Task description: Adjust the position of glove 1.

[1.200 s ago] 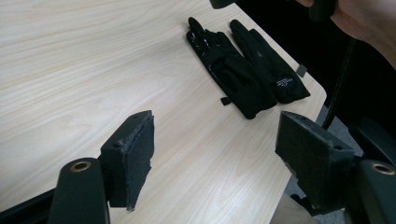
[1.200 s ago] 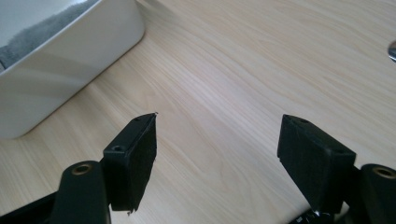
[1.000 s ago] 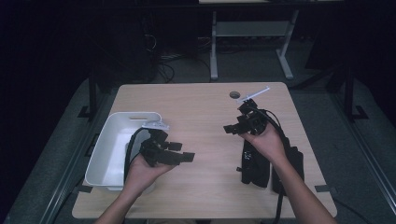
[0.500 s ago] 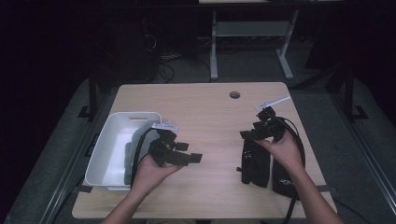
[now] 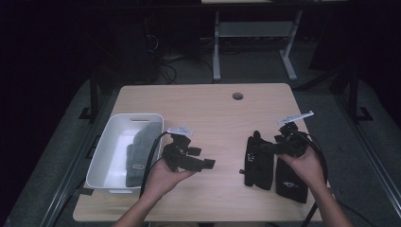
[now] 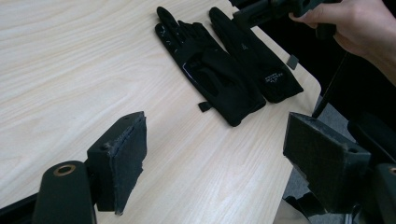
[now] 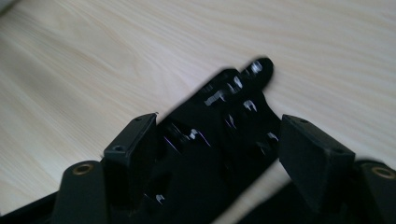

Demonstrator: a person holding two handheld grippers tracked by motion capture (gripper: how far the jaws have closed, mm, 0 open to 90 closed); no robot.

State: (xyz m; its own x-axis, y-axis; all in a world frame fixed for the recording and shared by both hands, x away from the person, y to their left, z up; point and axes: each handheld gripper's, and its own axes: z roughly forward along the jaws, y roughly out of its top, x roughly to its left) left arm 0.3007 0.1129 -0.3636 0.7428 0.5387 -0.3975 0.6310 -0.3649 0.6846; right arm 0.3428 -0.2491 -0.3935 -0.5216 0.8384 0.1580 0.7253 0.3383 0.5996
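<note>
reaching down, the right gripper hangs with spread jaws over the left black glove; nothing is picked up yet. the other black glove lies beside it. two grey gloves already sit in the white bin. the left gripper waits spread and empty. the wooden table stands in a dark room.

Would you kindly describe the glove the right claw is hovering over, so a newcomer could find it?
On the wooden table, look right of centre, away from the white bin. Two black gloves lie side by side; it is the left black glove, nearer the middle, with the right claw open above it.
</note>
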